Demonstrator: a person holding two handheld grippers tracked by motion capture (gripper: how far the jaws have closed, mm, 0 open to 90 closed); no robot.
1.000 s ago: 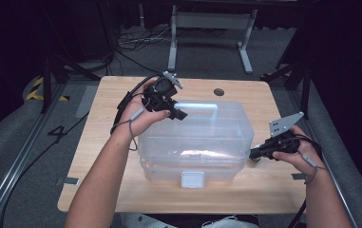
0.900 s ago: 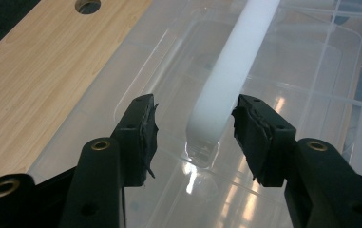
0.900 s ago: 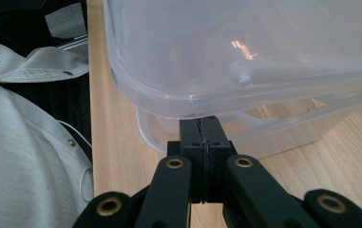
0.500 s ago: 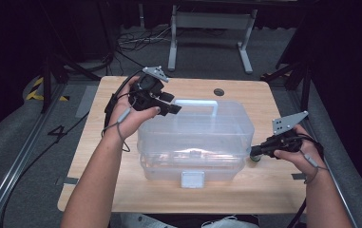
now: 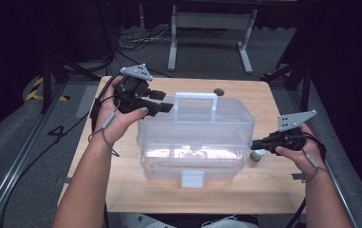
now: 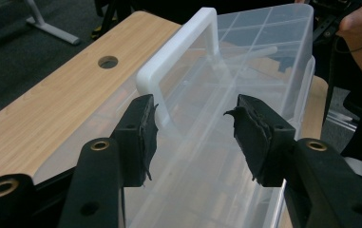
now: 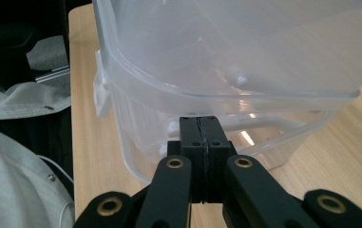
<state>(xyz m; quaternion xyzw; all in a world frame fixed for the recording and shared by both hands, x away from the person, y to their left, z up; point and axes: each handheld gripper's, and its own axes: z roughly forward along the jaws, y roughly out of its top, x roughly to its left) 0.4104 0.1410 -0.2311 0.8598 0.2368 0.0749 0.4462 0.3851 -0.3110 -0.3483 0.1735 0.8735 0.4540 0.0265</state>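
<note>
Since the earlier frame the left tongs (image 5: 165,107) have drawn back off the lid toward the surface's (image 5: 121,190) left edge, jaws apart. The clear plastic storage box (image 5: 195,142) sits mid-surface, contents indistinct. The right tongs (image 5: 253,145), pressed together, touch its right end; white handle (image 5: 195,99) upright.

Right gripper (image 7: 202,124), jaws pressed together, tips against the clear plastic box (image 7: 226,61) beneath its lid rim.

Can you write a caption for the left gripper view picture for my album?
Open claw lines up with the white handle on a clear plastic box.
</note>
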